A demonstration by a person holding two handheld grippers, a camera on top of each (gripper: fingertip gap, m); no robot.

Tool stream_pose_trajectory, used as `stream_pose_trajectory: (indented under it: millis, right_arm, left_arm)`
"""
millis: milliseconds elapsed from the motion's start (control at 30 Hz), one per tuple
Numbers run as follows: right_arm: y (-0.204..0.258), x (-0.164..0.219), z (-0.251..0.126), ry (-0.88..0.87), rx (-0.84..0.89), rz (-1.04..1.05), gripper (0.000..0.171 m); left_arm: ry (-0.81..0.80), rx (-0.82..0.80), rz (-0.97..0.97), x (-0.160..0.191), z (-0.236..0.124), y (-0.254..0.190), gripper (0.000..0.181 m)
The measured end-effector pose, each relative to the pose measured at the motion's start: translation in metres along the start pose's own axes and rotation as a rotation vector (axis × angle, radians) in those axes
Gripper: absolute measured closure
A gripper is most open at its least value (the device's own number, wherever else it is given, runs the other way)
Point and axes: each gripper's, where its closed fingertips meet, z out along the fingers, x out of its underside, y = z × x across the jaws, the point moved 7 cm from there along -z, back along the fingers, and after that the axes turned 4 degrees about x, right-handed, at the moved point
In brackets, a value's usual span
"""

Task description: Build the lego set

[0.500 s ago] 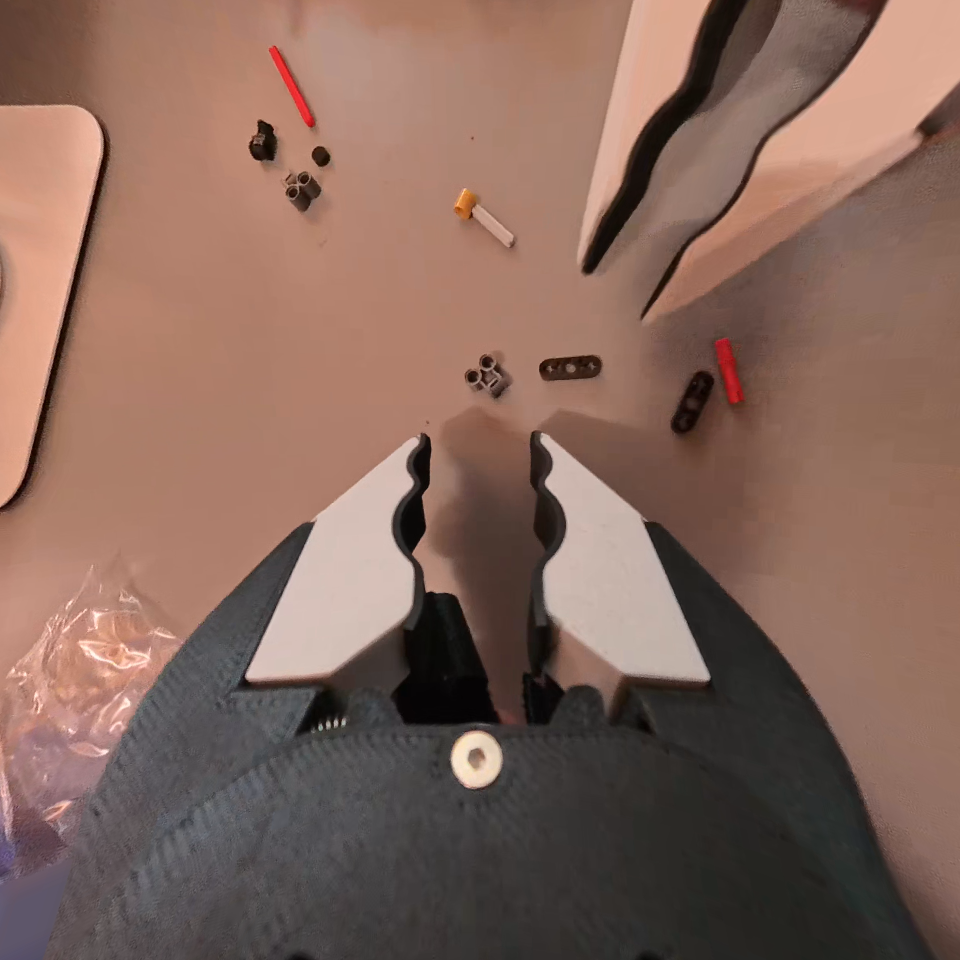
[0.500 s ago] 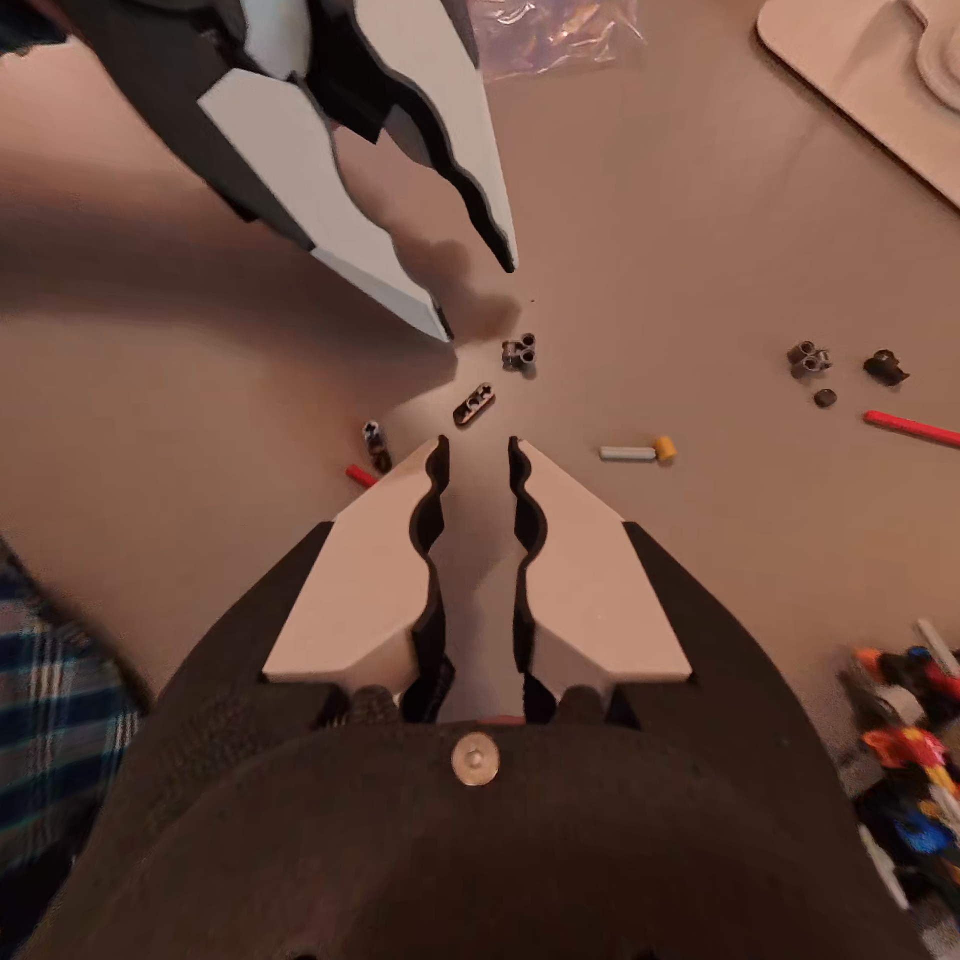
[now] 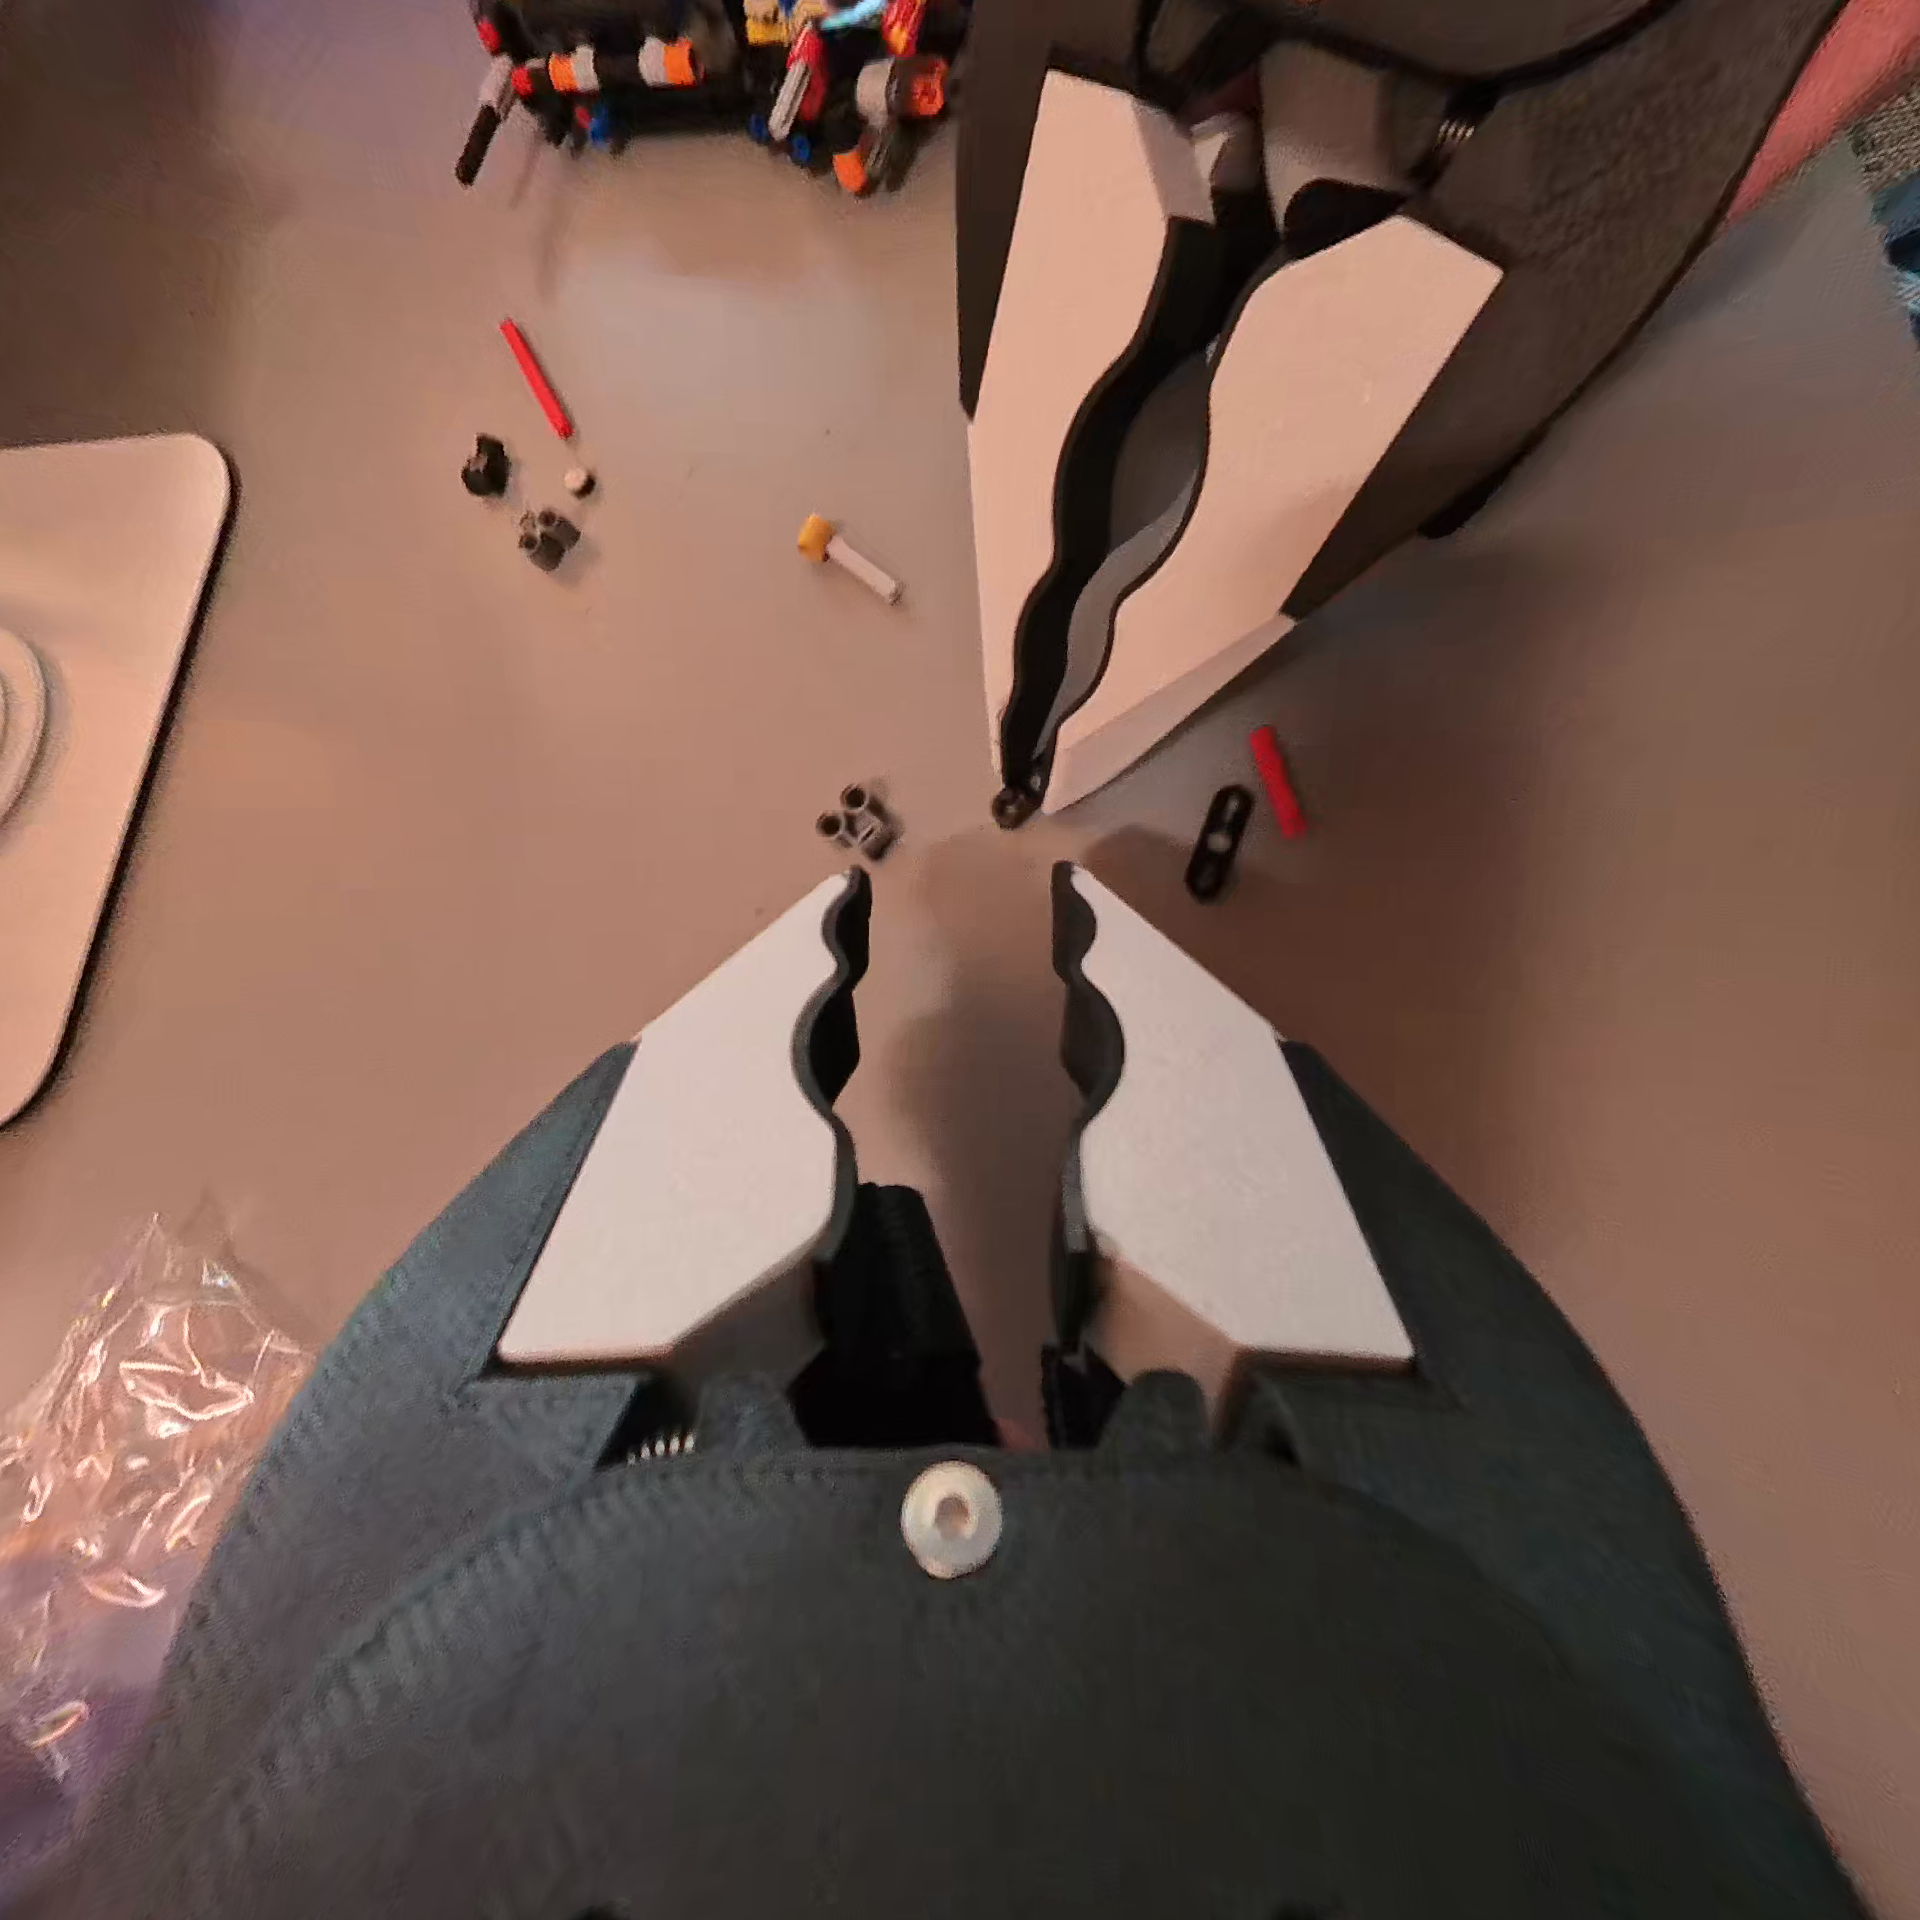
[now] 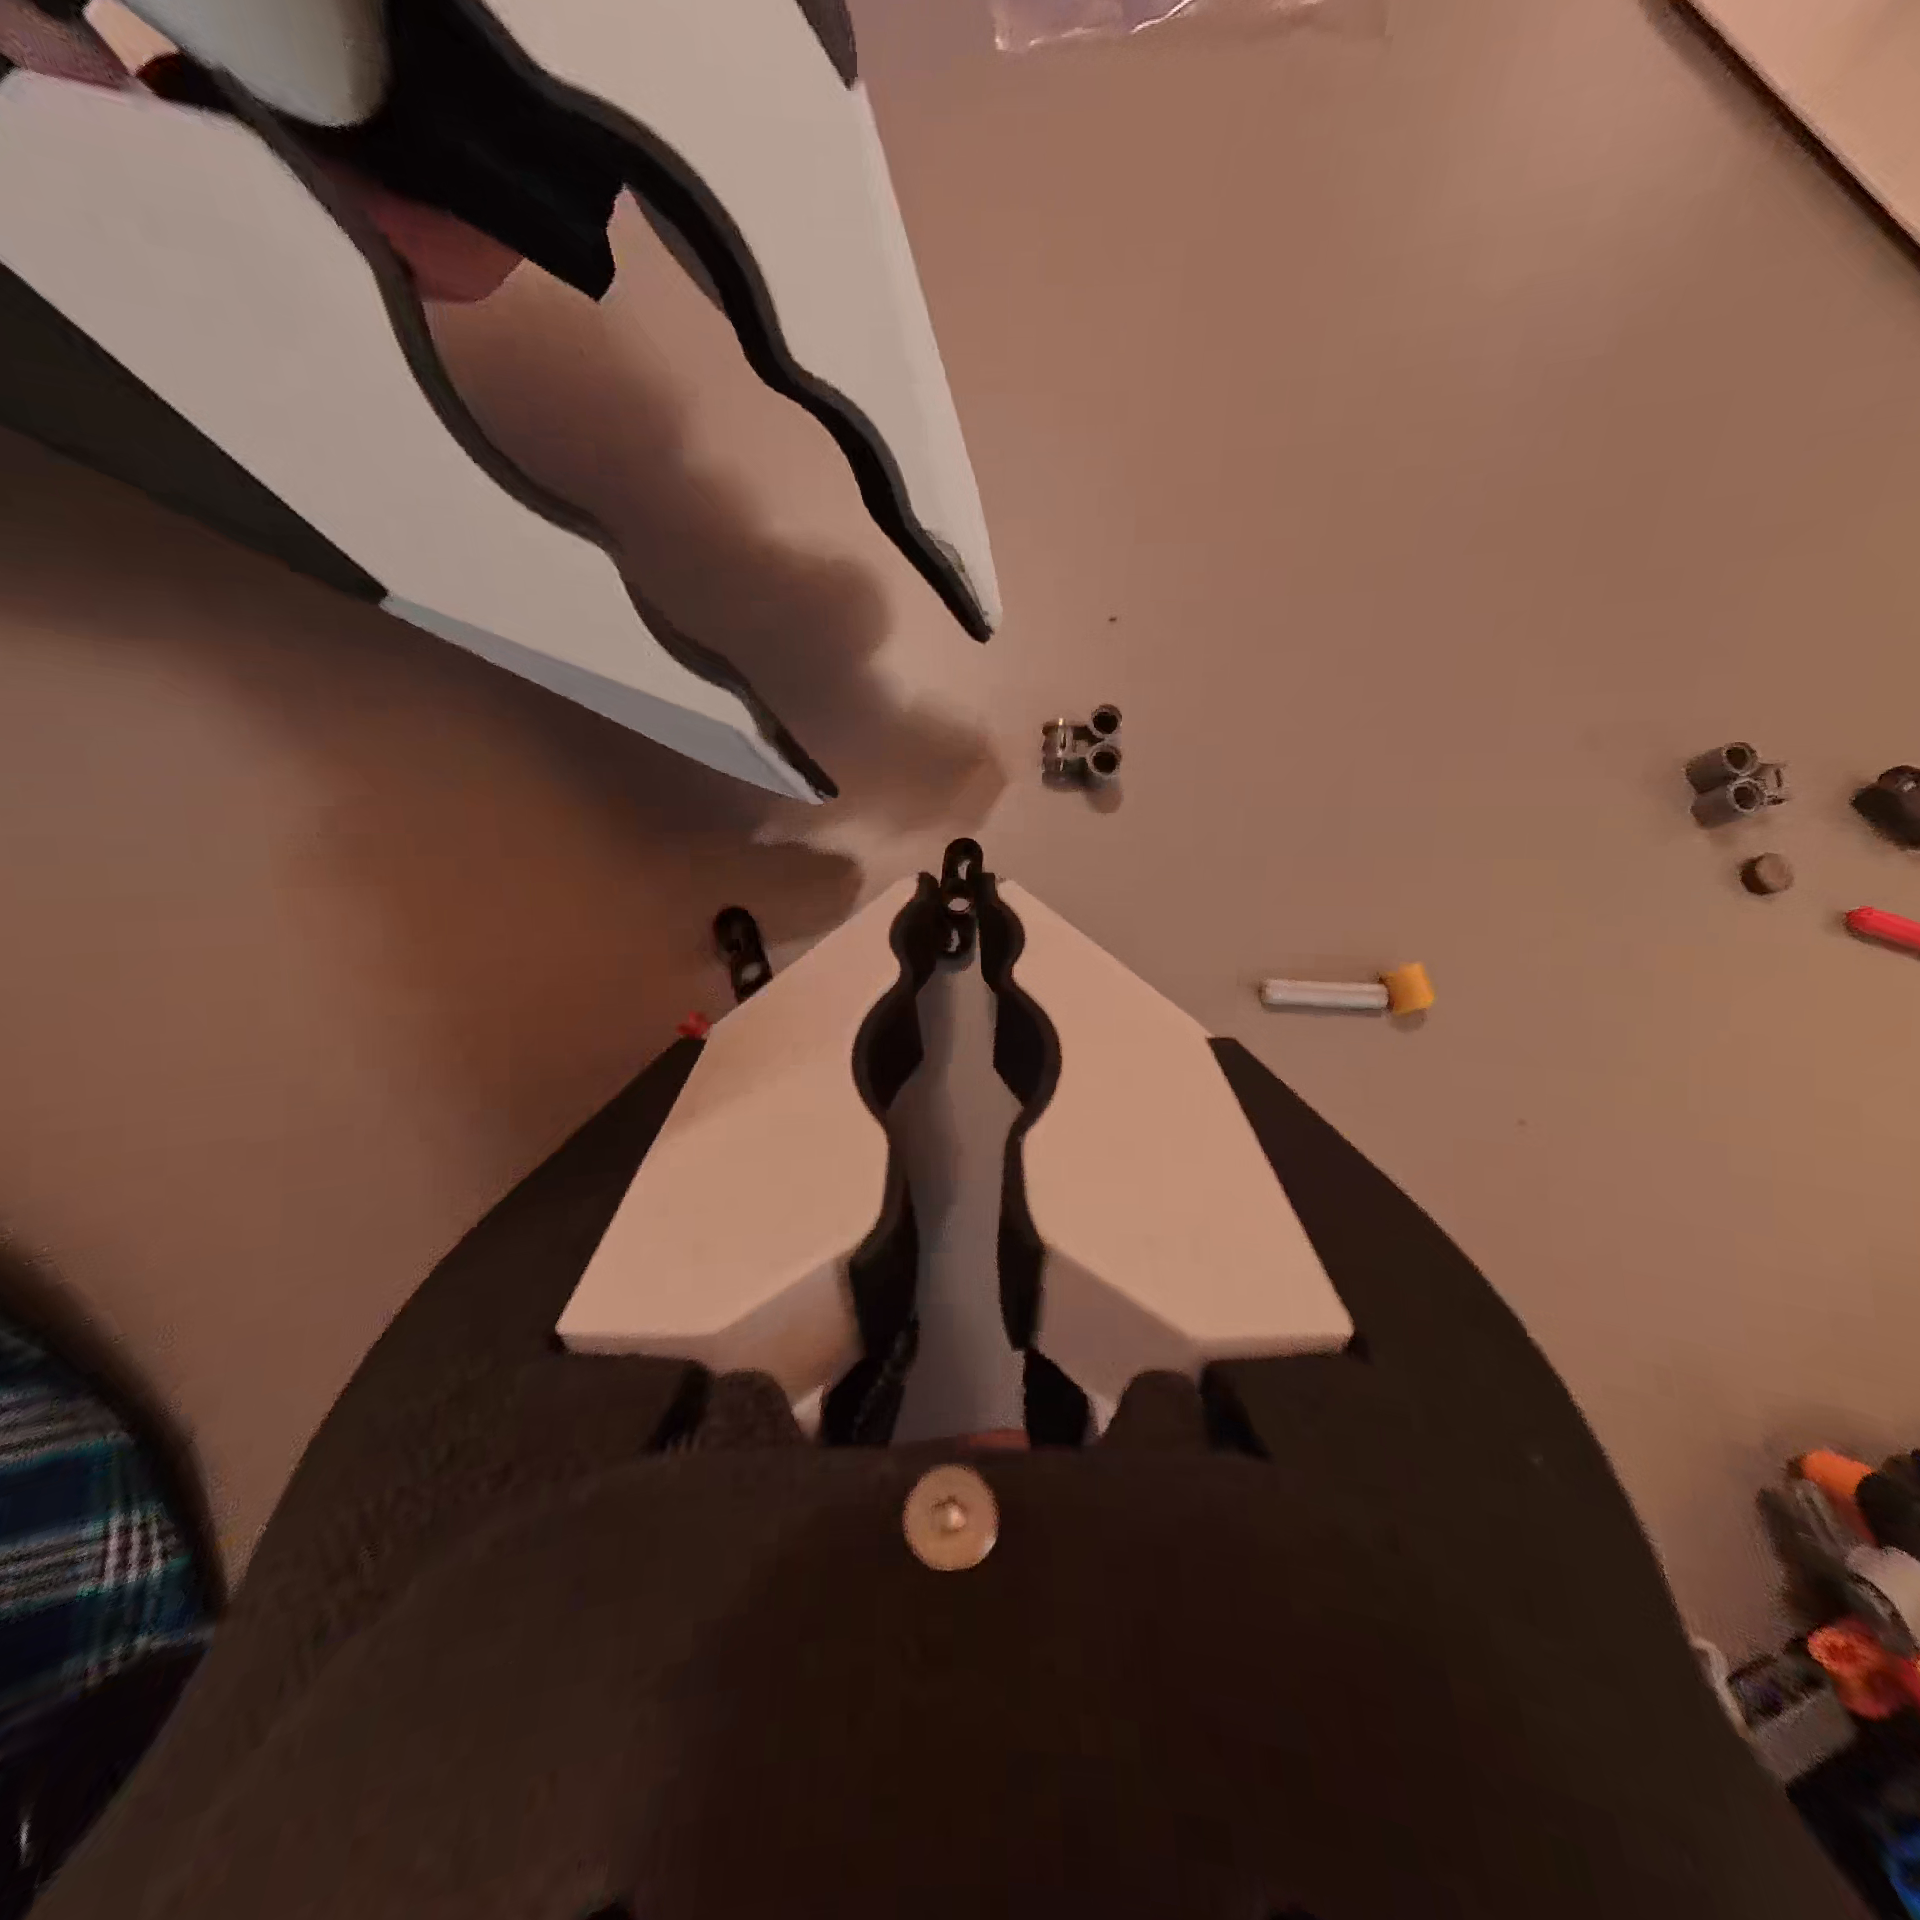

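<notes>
Lying far off on the table (image 3: 1558,1143), the part-built model (image 3: 717,83) waits while loose parts sit nearer. The left gripper (image 3: 956,883) hangs released and empty, just near of the grey connector (image 3: 857,821). The right gripper (image 4: 958,899) is clenched on a small black beam (image 4: 961,883), pinched only at the fingertips. With so little of it held, the beam could twist or slip out when lifted or pressed against another part.

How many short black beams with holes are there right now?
2: one black beam pinched in the right gripper, another black beam lying beside the short red axle.
</notes>
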Motion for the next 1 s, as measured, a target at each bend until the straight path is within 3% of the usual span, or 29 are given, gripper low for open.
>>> stream_pose_trajectory:
  millis: [167,433,633,833,1000]
  right_arm:
    - [0.004,0.008,-0.018,-0.04,-0.03,-0.067,0.167]
    - [-0.01,0.04,-0.048,0.003,0.042,0.019,0.167]
    - [-0.011,0.053,-0.049,0.018,0.05,0.062,0.166]
    - [-0.014,0.055,-0.054,-0.022,0.044,0.093,0.153]
    - [-0.011,0.054,-0.063,-0.068,0.041,0.076,0.159]
  left_arm:
    - [-0.049,-0.018,0.058,-0.011,0.006,-0.008,0.149]
    - [-0.058,0.007,0.064,-0.017,0.008,-0.016,0.146]
    - [-0.058,0.03,0.046,-0.02,0.004,-0.024,0.143]
    - [-0.045,0.054,0.027,-0.018,-0.005,-0.033,0.143]
    - [-0.02,0.08,0.001,-0.017,-0.005,-0.047,0.148]
